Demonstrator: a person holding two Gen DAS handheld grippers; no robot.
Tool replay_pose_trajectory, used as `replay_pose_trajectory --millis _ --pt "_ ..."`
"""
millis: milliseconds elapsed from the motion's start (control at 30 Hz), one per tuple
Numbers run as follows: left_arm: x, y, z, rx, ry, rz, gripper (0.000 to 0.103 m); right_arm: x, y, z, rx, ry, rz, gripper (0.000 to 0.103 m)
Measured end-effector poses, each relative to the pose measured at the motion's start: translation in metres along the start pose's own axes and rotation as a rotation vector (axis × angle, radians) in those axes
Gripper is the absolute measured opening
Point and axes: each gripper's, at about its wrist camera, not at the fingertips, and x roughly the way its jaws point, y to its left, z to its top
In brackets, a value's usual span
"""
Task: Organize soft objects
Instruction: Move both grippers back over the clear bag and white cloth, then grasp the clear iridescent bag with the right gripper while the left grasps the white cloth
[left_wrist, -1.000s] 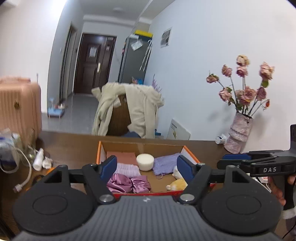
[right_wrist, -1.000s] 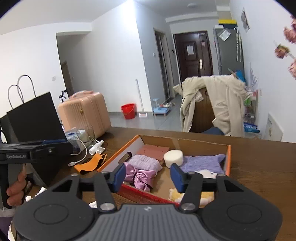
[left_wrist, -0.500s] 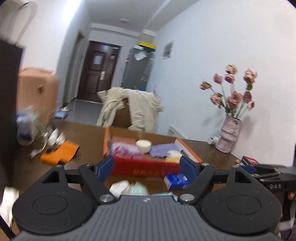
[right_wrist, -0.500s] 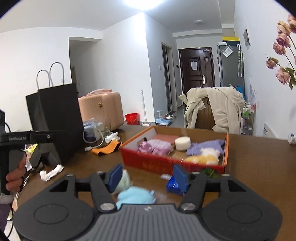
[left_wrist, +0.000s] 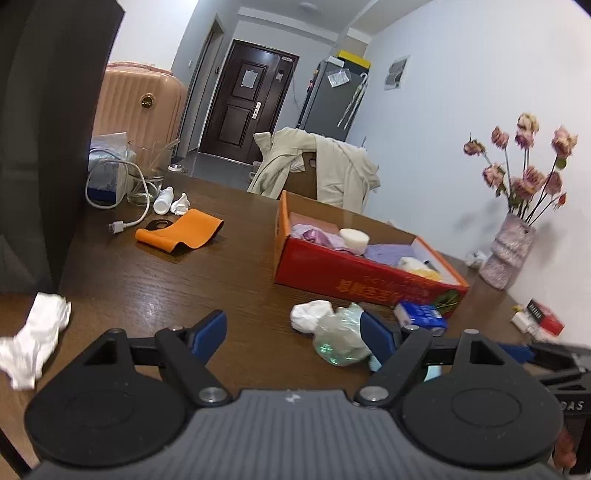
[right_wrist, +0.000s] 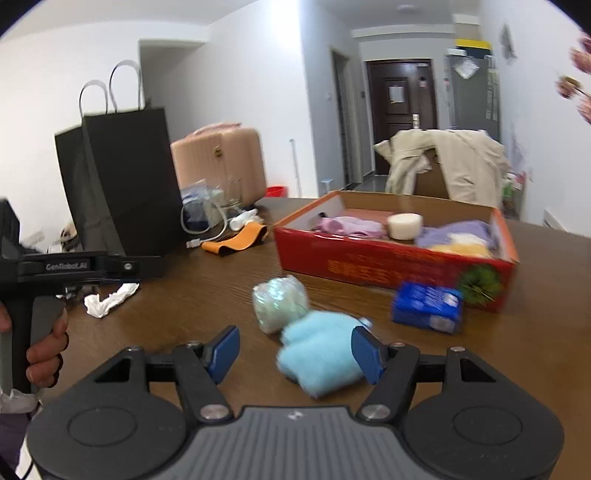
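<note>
Both grippers down near the table edge, jaws spread, nothing held.

1 s ago both wrist views looked straight down into the red cardboard box; now both sit lower and further back, with the box ahead on the brown wooden table. Left gripper is spread over bare table, with a crumpled white cloth and a pale green plastic-wrapped bundle just inside its right finger, pads not pressing. Right gripper is wider than 1 s ago and open around a fluffy light-blue soft toy, which lies near its right finger; contact unclear from blur. A small blue packet lies just in front of the box. Box contents look unchanged: pink, purple and yellow soft items plus 1 white round sponge.
</note>
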Motion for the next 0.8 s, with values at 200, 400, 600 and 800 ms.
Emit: replay_pose_trajectory --millis 200,400,600,800 --pt "0.030 0.012 0.015 0.051 0.026 0.057 0.081 0.082 0.021 0.029 -0.084 0.028 -0.002 0.066" --pt "0.063 0.011 0.021 0.077 0.084 0.055 0.081 0.128 0.010 0.031 -0.040 0.086 0.040 0.030" --pt "0.107 -0.021 0.011 0.075 0.148 0.050 0.081 0.063 -0.048 0.041 0.155 -0.134 0.038 0.029" --pt "0.149 -0.061 -0.001 0.109 0.158 0.157 0.074 0.053 -0.089 0.026 0.219 -0.168 -0.031 0.030"
